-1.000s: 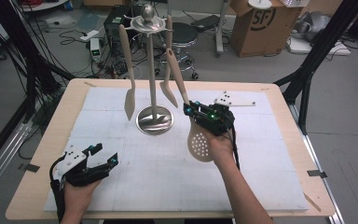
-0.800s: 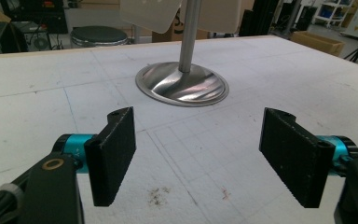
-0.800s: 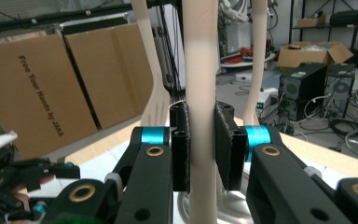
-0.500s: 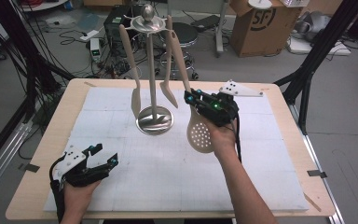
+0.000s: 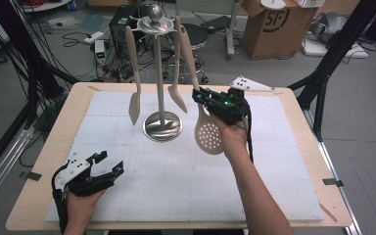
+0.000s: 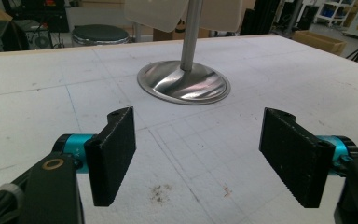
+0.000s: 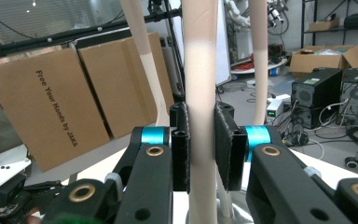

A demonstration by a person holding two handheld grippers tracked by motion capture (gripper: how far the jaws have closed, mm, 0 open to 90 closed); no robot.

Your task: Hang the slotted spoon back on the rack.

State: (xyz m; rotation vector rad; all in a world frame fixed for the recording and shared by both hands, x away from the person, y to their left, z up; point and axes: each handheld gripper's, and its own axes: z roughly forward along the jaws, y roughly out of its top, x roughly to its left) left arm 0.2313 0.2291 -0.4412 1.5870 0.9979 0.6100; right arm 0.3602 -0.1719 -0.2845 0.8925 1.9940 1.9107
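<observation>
The right gripper (image 5: pixel 206 100) clamps the slotted spoon's handle (image 7: pixel 203 93) beside the stand (image 5: pixel 160 83), seemingly to unhook it; the left gripper (image 6: pixel 199 156) rests with jaws apart.

High view: fixed above my side of the surface (image 5: pixel 293 196), looking forward and down; my forearms enter from the bottom edge, floor clutter beyond the far edge.

Left tool (image 6: pixel 198 156) view: rides low, just above the surface, facing level toward the stand base (image 6: pixel 182 86), which sits near.

Right tool (image 7: pixel 200 144) view: raised, facing level across the room toward cardboard boxes (image 7: pixel 51 107); the beige handle (image 7: pixel 200 93) is very close.

Shared: the stand base (image 5: pixel 162 126) shows in the high and left tool views; the handle (image 5: pixel 188 54) in the high and right tool views.
</observation>
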